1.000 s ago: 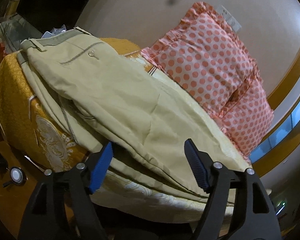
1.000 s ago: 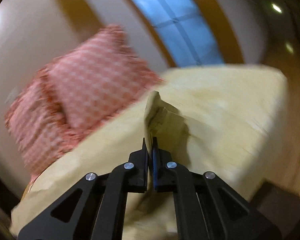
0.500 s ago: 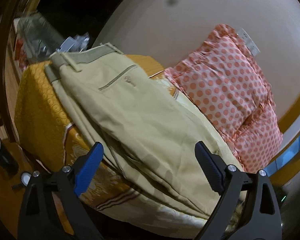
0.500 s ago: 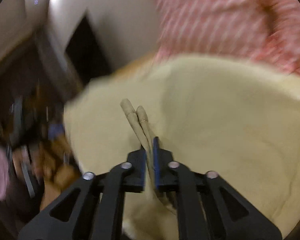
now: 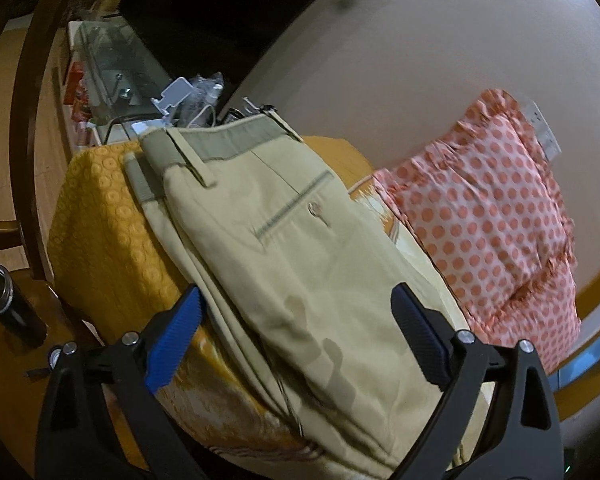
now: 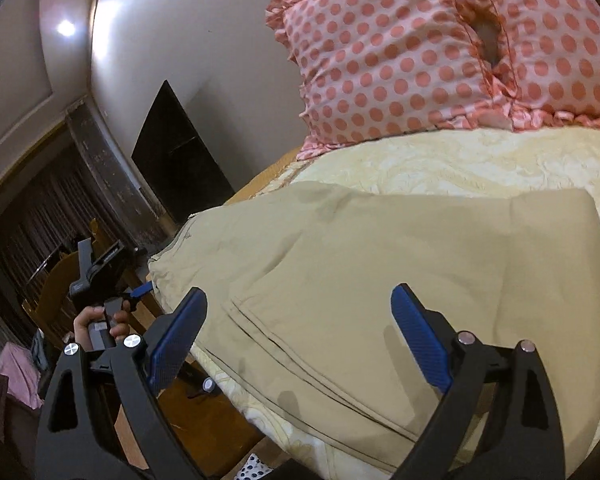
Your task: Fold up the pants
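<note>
**Khaki pants lay folded on the bed, both grippers spread and empty**

In the left wrist view, the left gripper point(image 5: 296, 332) stood with its blue-padded jaws spread wide, nothing between them. Beyond it the pants point(image 5: 300, 264) lay folded lengthwise on the bedspread point(image 5: 100, 232) — waistband at the far end, a back pocket with a button facing up, stacked layers showing along the left edge. The bedspread was orange-gold there. A polka-dot pillow point(image 5: 480, 216) leaned against the wall to the right of the pants. A dark cylindrical container point(image 5: 8, 304) stood on the wooden floor at the lower left, and a cluttered glass-topped stand point(image 5: 116, 68) sat behind the waistband.

In the right wrist view, the right gripper point(image 6: 300, 336) was likewise spread wide and held nothing. The pants point(image 6: 400, 264) lay flat below it on the pale yellow part of the bedspread point(image 6: 480, 160), their hemmed edges running diagonally between the jaws. The polka-dot pillow point(image 6: 420, 52) rested beyond — touching the bedspread's far side. At the left, the person's hand point(image 6: 96, 324) gripped the handle of the left gripper, near the edge of the bed.
</note>
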`<state>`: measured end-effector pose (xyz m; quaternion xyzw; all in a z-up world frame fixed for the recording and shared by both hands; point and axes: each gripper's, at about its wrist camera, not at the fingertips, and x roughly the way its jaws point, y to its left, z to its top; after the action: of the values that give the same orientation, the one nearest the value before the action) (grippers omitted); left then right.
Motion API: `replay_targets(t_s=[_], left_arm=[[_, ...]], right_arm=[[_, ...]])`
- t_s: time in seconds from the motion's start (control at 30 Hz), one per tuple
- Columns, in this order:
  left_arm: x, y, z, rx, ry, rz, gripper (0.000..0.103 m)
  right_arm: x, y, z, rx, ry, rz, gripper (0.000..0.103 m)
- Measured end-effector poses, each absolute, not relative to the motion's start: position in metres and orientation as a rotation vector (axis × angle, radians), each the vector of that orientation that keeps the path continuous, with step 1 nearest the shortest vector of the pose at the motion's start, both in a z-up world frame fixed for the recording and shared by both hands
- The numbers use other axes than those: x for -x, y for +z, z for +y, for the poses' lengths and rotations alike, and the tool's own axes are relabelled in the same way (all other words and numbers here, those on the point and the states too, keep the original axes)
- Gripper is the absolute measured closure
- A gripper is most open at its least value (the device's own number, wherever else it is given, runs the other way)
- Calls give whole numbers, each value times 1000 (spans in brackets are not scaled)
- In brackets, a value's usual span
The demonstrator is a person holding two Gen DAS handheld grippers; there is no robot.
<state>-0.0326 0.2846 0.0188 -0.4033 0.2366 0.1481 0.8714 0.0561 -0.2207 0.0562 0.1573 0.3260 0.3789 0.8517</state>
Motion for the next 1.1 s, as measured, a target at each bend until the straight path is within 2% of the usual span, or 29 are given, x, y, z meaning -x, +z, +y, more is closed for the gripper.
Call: replay_targets(t_s=[0.03, 0.1, 0.13, 0.17, 0.27, 0.33, 0.43, 0.57, 0.67, 0.77, 0.9, 0.97, 1.0, 1.03, 1.07, 1.1], left_arm=[[30, 19, 288, 851, 326, 500, 16], [22, 17, 296, 864, 364, 525, 49], [17, 13, 301, 872, 391, 557, 80], [15, 12, 304, 870, 401, 569, 87], [5, 31, 294, 735, 409, 591, 92], [-6, 66, 260, 505, 410, 559, 93], [-18, 116, 201, 300, 266, 481, 97], [-28, 163, 76, 20, -80, 397, 98], [-22, 152, -14, -140, -372, 422, 98], [-18, 104, -81, -259, -597, 560, 98], [-1, 43, -116, -432, -668, 677, 96], [5, 44, -103, -376, -693, 695, 88], [6, 50, -94, -342, -692, 685, 88], [7, 58, -84, -302, -686, 662, 82], [5, 72, -68, -244, -673, 634, 60], [0, 86, -43, -152, -642, 602, 46]], right_arm=[[-55, 52, -219, -336, 804, 693, 8], [-56, 49, -218, -340, 814, 702, 8], [-56, 47, -217, -342, 822, 703, 8], [-56, 46, -217, -342, 827, 702, 8], [-55, 48, -224, -346, 833, 686, 8], [-55, 50, -237, -362, 813, 664, 8], [-59, 53, -263, -407, 755, 627, 8], [-58, 59, -311, -493, 637, 568, 8], [-58, 58, -350, -605, 563, 542, 8], [-57, 52, -384, -745, 505, 533, 7], [-65, 40, -399, -837, 500, 593, 7], [-76, 33, -399, -865, 500, 649, 7], [-78, 30, -399, -871, 500, 668, 7], [-86, 27, -397, -873, 497, 705, 7], [-91, 26, -394, -863, 496, 728, 7], [-94, 23, -393, -847, 491, 748, 8]])
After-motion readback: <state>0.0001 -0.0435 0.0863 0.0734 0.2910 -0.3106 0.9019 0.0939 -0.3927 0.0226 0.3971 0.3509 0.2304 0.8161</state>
